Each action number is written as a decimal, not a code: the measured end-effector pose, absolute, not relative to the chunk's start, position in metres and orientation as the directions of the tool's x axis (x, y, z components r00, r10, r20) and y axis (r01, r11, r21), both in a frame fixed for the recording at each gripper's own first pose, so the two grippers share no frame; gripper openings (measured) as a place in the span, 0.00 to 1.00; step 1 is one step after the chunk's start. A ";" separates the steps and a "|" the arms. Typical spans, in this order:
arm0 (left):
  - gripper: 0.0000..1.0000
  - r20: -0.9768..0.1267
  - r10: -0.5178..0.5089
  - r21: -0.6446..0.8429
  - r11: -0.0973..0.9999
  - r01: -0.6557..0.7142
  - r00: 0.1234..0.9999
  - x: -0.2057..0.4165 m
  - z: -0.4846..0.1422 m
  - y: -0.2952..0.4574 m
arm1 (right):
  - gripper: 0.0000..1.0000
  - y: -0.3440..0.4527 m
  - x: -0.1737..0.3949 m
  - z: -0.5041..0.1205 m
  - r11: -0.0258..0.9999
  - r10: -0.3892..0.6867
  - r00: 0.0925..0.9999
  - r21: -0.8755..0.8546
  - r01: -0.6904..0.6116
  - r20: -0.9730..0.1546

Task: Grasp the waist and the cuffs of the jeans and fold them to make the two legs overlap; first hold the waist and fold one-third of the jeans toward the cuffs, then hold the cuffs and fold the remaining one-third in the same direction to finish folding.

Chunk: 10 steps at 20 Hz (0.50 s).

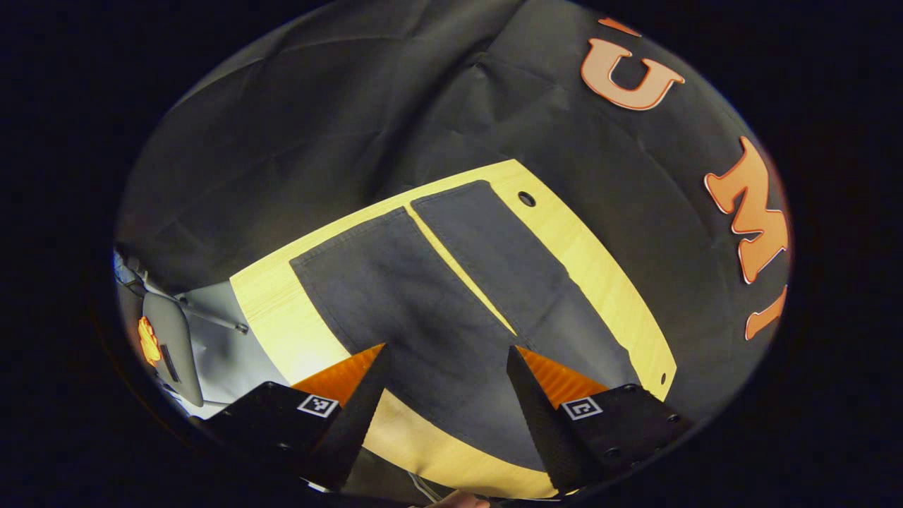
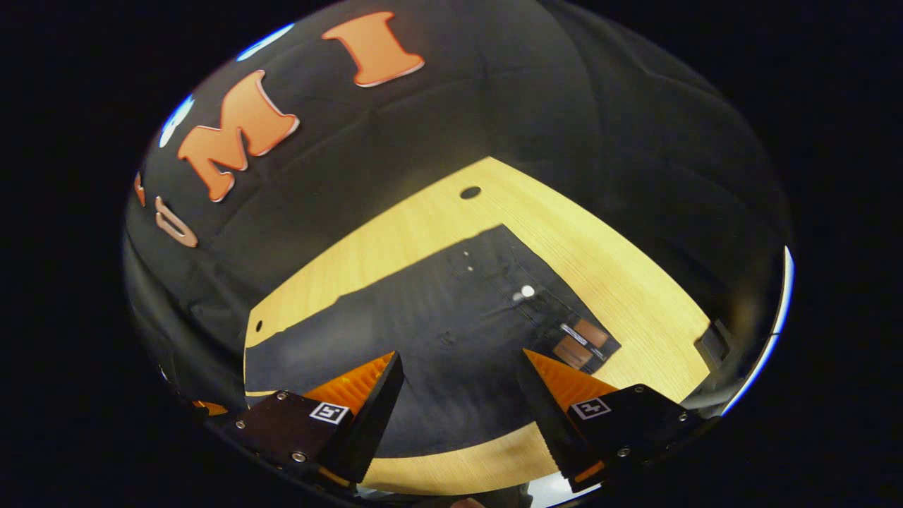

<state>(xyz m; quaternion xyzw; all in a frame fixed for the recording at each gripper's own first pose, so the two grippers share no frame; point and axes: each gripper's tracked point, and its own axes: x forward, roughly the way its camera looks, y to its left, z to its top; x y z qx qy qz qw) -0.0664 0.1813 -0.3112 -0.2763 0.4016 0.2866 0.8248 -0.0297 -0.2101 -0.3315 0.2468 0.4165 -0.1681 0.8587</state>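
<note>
Dark jeans (image 1: 416, 296) lie flat and unfolded on a light wooden table (image 1: 592, 261). The left gripper view looks along the two legs, which lie side by side with a narrow strip of table between them; the cuffs (image 1: 451, 190) are at the far end. My left gripper (image 1: 446, 353) hovers open above the legs, nothing between its fingers. In the right gripper view the jeans (image 2: 451, 331) show their waist end, with a metal button (image 2: 527, 291) and brown labels (image 2: 582, 340) at the waistband. My right gripper (image 2: 462, 356) is open above the upper part of the jeans.
A round hole (image 1: 526, 198) pierces the table near the far corner, and the same kind of hole (image 2: 470, 192) appears past the waist. A grey chair-like object (image 1: 173, 346) stands off the table's left side. Black cloth walls surround the table.
</note>
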 end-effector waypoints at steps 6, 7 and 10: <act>0.98 -0.858 0.237 -0.206 0.654 -0.728 0.456 -0.085 -0.354 0.234 | 0.99 -0.221 -0.044 -0.365 0.761 -0.084 0.499 0.268 0.591 -0.863; 0.97 -0.873 0.213 -0.226 0.622 -0.750 0.439 -0.092 -0.360 0.241 | 0.98 -0.221 -0.048 -0.368 0.751 -0.094 0.484 0.258 0.608 -0.870; 1.00 -0.905 0.198 -0.200 0.580 -0.789 0.375 -0.097 -0.376 0.260 | 0.97 -0.214 -0.055 -0.378 0.702 -0.086 0.442 0.261 0.662 -0.893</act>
